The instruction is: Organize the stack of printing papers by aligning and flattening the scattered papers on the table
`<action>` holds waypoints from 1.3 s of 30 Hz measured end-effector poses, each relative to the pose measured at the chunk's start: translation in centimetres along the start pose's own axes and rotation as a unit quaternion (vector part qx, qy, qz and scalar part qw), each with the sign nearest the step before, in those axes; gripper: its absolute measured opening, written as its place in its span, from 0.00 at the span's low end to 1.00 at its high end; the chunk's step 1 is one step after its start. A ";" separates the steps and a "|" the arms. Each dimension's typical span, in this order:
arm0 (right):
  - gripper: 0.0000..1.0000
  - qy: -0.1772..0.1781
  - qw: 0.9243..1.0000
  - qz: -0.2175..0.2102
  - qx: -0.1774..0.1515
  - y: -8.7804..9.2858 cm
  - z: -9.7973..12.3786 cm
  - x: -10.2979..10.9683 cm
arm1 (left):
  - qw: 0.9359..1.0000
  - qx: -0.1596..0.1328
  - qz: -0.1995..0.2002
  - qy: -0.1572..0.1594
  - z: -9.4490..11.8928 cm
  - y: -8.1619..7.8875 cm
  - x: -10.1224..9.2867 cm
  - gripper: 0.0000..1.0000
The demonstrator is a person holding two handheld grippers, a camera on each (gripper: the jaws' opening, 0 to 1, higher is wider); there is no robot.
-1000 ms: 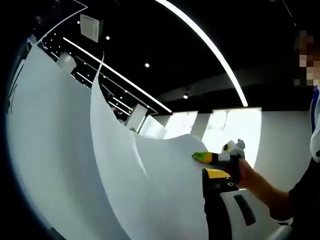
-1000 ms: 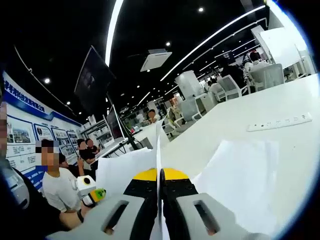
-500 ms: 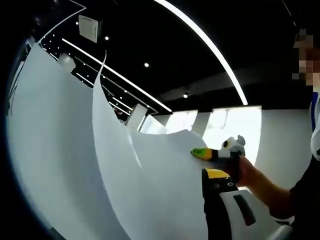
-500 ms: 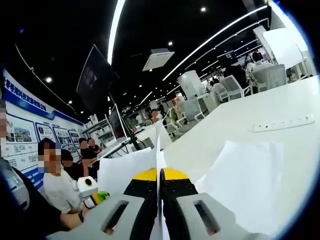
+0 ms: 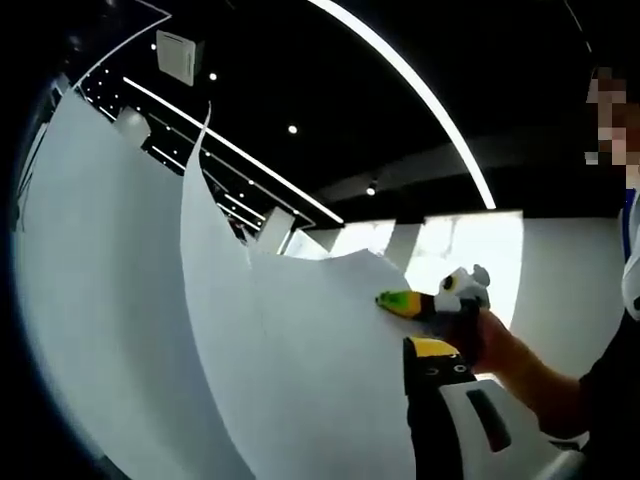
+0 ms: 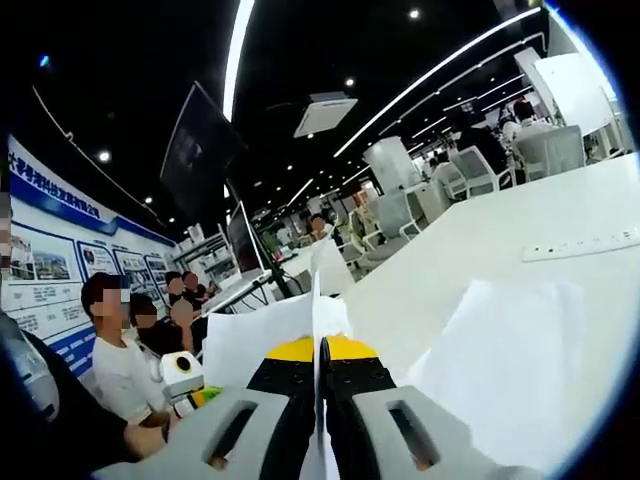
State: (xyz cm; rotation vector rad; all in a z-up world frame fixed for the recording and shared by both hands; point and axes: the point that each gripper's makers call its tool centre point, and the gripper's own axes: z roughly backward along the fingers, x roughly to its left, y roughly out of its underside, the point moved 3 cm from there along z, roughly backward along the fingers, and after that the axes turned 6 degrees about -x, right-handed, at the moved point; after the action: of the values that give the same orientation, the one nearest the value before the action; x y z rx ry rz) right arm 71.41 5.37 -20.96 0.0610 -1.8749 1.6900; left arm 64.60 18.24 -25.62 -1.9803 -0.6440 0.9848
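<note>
White printing sheets (image 5: pixel 300 380) stand upright across the left gripper view, bowed and fanned. My left gripper (image 5: pixel 415 352) shows one yellow-tipped jaw pressed against the sheets, which hide the other jaw. It looks shut on the papers. My right gripper (image 6: pixel 321 350) is shut on a sheet (image 6: pixel 318 300) seen edge-on between its yellow tips. It also appears in the left gripper view, as the right gripper (image 5: pixel 430 302) held by a hand at the sheets' far edge. More sheets (image 6: pixel 500 350) lie flat on the white table (image 6: pixel 480 240). The left gripper (image 6: pixel 185 378) shows low on the left.
A white power strip (image 6: pixel 590 244) lies on the table beyond the flat sheets. People (image 6: pixel 120 350) sit at the left near a monitor (image 6: pixel 205 150). Chairs and tables (image 6: pixel 470 170) stand at the far right. A person's arm (image 5: pixel 530 385) reaches in from the right.
The held sheets have flexed, and their top edge now rises higher beside the right gripper, which has shifted slightly left. The right gripper view has moved a little.
</note>
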 end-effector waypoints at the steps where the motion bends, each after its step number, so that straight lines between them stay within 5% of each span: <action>1: 0.00 -0.001 1.000 -0.001 0.001 0.1 -0.1 0.0 | 1.000 0.001 0.000 0.001 0.0 0.0 0.0 0.52; 39: 0.00 -0.040 0.999 -0.014 0.024 1.8 -3.4 2.6 | 1.000 -0.005 0.008 0.002 0.1 -0.2 0.1 0.48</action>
State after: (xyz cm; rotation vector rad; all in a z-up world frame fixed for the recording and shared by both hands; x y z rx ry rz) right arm 69.90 9.73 -21.40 0.1741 -1.8825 1.7366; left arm 64.55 18.47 -25.58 -1.9984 -0.6332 0.9894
